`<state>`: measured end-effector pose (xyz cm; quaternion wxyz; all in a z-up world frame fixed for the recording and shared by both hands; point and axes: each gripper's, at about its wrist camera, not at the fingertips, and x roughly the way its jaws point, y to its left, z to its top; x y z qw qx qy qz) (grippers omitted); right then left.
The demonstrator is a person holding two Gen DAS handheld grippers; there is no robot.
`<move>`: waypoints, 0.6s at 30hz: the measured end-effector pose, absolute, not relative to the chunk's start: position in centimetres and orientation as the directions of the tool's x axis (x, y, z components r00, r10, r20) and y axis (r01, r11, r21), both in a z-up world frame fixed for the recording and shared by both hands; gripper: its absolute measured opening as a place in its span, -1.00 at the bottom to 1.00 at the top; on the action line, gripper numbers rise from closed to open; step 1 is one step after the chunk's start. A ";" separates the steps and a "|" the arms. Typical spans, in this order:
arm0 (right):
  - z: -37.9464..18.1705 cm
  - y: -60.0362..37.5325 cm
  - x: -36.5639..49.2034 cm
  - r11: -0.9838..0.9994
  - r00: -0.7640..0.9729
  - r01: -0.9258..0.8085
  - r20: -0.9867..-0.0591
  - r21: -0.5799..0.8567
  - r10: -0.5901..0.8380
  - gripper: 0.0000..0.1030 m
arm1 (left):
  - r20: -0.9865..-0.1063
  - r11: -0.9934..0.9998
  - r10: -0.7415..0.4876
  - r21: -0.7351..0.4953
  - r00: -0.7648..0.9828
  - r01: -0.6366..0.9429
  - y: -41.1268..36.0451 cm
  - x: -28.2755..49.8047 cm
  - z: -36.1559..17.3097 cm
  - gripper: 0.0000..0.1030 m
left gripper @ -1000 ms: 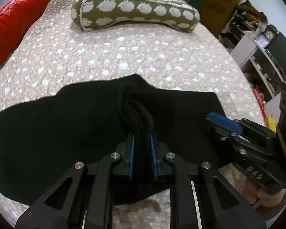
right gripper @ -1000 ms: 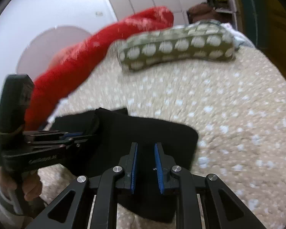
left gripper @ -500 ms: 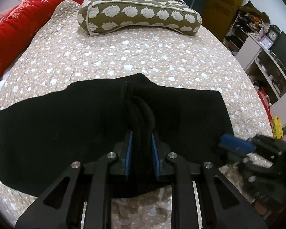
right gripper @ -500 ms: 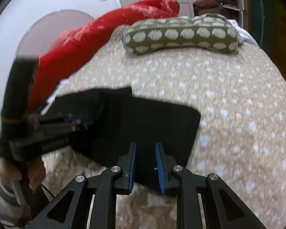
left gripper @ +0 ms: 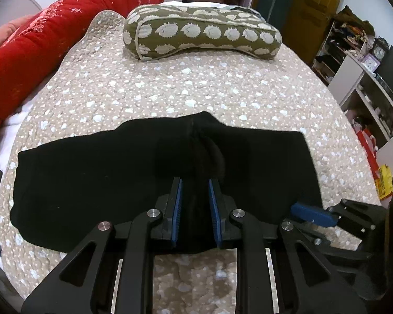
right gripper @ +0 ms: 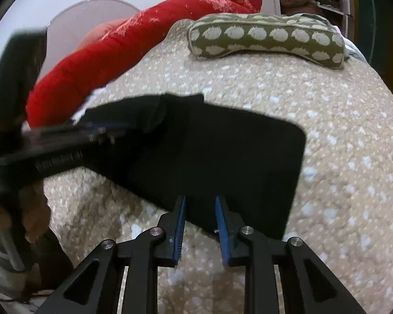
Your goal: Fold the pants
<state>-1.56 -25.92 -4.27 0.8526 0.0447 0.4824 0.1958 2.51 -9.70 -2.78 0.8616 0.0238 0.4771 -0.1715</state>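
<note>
L wrist: pants [left gripper: 97, 172] lie flat across bed [left gripper: 196, 91]; left gripper [left gripper: 195, 209] fingers narrow, pinching a bunched ridge at near edge. R wrist: right gripper [right gripper: 200, 225] fingers just opened, slack over pants hem. Advice: let go clean, regrip corners, keep edges aligned.

Home bedroom: quilted bed [left gripper: 222, 91], pillow [left gripper: 201, 35] (cluttered shelves [left gripper: 353, 52] beside).

The right tool [right gripper: 199, 210] points down at the near edge of the folded black pants [right gripper: 222, 157] on a bed with a beige dotted quilt [right gripper: 340, 130]; its blue pads have just been opening, with the cloth's edge between them. The blurred left tool [right gripper: 99, 136] lies at the pants' left side. An olive patterned pillow [right gripper: 267, 39] and a red blanket [right gripper: 144, 49] lie beyond.
</note>
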 end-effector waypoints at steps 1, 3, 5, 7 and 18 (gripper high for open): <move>-4.1 -26.0 -1.6 0.917 0.453 -0.293 -0.805 0.273 0.384 -0.56 | -0.826 0.938 -0.282 -0.131 0.487 0.321 -9.7 2.4 -2.5 -0.62; -3.6 -26.3 -1.6 0.911 0.451 -0.293 -0.798 0.290 0.399 -0.56 | -0.811 0.931 -0.307 -0.147 0.499 0.333 -10.0 2.3 -1.8 -0.62; -2.8 -26.9 -1.4 0.913 0.474 -0.282 -0.785 0.294 0.399 -0.57 | -0.807 0.931 -0.302 -0.136 0.507 0.338 -10.5 2.4 -1.6 -0.58; -2.5 -27.2 -1.0 0.919 0.489 -0.264 -0.781 0.291 0.388 -0.56 | -0.812 0.933 -0.292 -0.124 0.506 0.339 -11.0 2.8 -1.9 -0.57; -4.5 -25.8 4.2 0.929 0.450 -0.242 -0.816 0.278 0.362 -0.56 | -0.845 0.947 -0.266 -0.137 0.464 0.292 -10.3 4.6 -6.0 -0.06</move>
